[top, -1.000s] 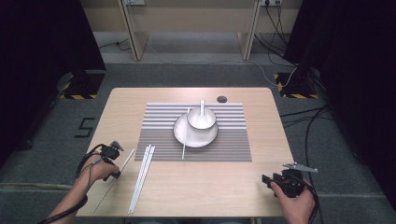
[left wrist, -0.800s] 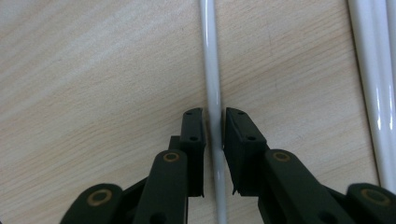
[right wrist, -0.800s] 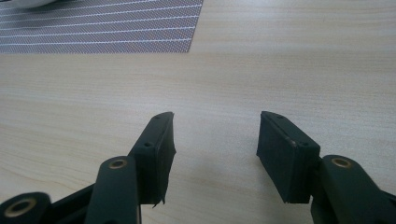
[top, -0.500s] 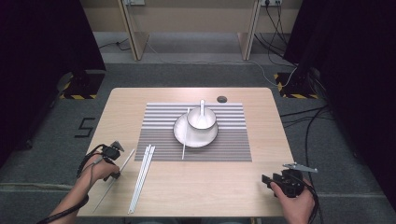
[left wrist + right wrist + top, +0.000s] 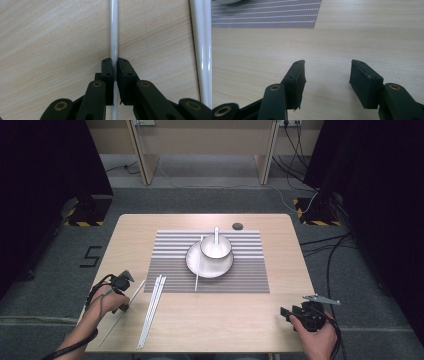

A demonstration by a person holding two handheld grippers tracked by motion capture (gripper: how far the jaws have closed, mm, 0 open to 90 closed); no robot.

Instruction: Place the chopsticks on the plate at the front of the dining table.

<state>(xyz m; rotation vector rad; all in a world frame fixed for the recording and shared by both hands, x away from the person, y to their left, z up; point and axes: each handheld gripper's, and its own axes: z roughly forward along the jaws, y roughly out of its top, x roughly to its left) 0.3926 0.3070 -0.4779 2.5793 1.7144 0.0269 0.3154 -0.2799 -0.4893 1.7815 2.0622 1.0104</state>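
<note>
Left claw (image 5: pixel 114 68) pinches a glossy white chopstick (image 5: pixel 114 30) on pale woodgrain table (image 5: pixel 50 37); right claw (image 5: pixel 327 72) gapes wide.

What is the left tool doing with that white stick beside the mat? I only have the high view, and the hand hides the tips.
Observer: In the left gripper view, the left tool has both jaws closed on a single white stick, which runs straight ahead between them.
Operator: Are the neighbouring sticks caught too?
Observer: No. The two white sticks lie side by side at that view's right edge, apart from the gripped one.
Operator: And the right tool?
Observer: The right gripper view shows the right tool open, with bare wood between its jaws and a corner of the striped mat farther ahead.
</note>
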